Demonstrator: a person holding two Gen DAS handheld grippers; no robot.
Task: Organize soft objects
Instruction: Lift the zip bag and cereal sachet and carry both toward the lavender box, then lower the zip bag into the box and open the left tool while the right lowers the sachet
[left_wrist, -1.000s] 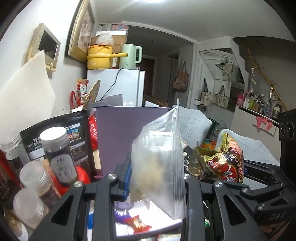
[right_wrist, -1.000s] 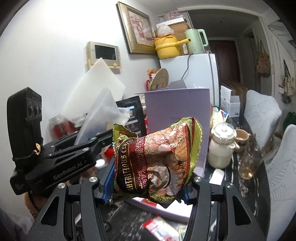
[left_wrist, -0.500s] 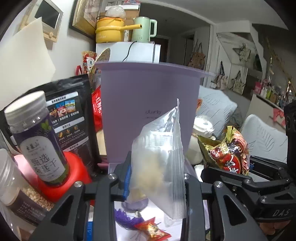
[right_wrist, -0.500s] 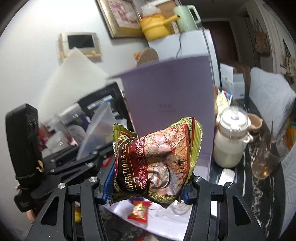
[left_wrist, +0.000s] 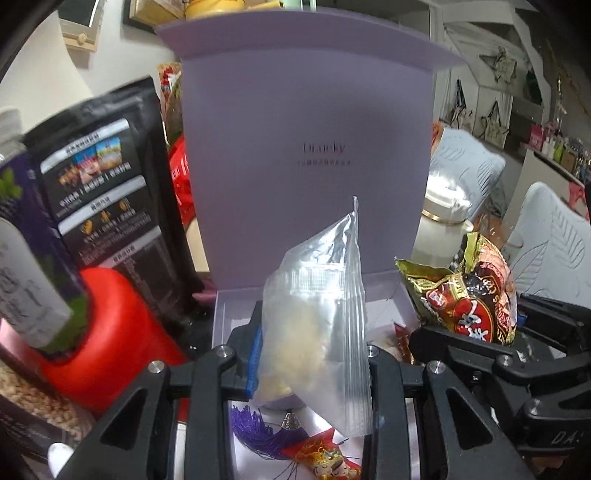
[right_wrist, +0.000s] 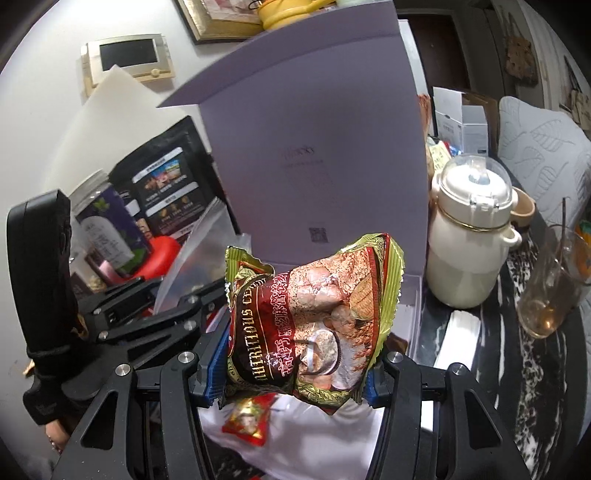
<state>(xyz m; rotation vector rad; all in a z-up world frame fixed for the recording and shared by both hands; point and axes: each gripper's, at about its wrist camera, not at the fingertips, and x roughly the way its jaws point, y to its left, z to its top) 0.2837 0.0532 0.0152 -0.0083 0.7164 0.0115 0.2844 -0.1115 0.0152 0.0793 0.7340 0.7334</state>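
Observation:
A clear zip bag (left_wrist: 317, 317) with pale crumbs inside stands pinched in my left gripper (left_wrist: 312, 369), which is shut on it. My right gripper (right_wrist: 295, 373) is shut on a red and gold snack packet (right_wrist: 310, 317), also seen at the right in the left wrist view as the packet (left_wrist: 469, 295). Both hang just over an open lilac box (left_wrist: 402, 291) whose lid (left_wrist: 306, 140) stands upright behind. Inside the box lie a small red candy wrapper (right_wrist: 247, 419) and a purple tassel (left_wrist: 258, 432).
Left of the box stand a black pouch (left_wrist: 107, 188), a red can (left_wrist: 107, 325) and a labelled jar (left_wrist: 22, 236). A cream thermos (right_wrist: 469, 236) and a glass cup (right_wrist: 550, 291) sit on the dark marble table (right_wrist: 532, 373) at the right.
Both grippers have sunk and moved forward toward the lilac box with their bags still held; the lid now fills the view and the box's inside shows.

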